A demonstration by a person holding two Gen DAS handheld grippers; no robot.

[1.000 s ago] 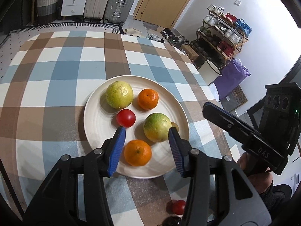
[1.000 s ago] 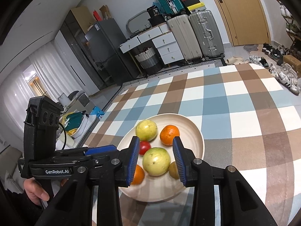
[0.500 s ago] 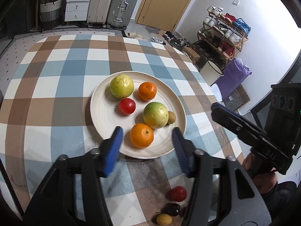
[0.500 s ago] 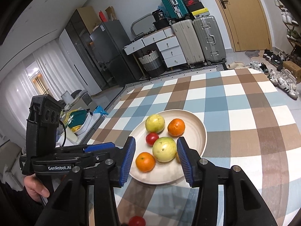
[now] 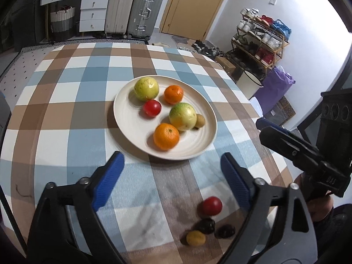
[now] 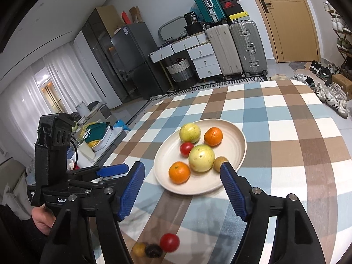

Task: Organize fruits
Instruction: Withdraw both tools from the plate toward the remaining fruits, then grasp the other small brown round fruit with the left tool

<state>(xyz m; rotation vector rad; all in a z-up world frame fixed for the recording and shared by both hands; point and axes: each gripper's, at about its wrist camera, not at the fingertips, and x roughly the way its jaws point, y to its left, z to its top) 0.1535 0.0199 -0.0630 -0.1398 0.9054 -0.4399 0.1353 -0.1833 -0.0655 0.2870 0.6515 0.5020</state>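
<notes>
A cream plate [image 5: 132, 129] [image 6: 235, 136] on the checked tablecloth holds two yellow-green guavas [image 5: 146, 88] [image 5: 183, 116], two oranges [image 5: 166, 136] [image 5: 173, 94], a red tomato [image 5: 151, 108] and a small brown kiwi [image 5: 200, 121]. Loose on the cloth near the front edge lie a red tomato [image 5: 212, 206] [image 6: 169, 242], two dark plums [image 5: 206, 225] [image 5: 225, 231] and a small yellow fruit [image 5: 195, 238] [image 6: 139, 249]. My left gripper [image 5: 171, 171] is open and empty, just short of the plate. My right gripper [image 6: 182, 182] is open and empty, above the plate's near rim.
The table edge runs close on the right, with a shoe rack [image 5: 259, 37] and purple bag [image 5: 275, 88] beyond it. Suitcases [image 6: 237, 48], drawers and a fridge [image 6: 132, 59] stand past the far edge.
Both grippers have pulled back and up from the plate and opened wider. The loose fruits near the front edge have come into view.
</notes>
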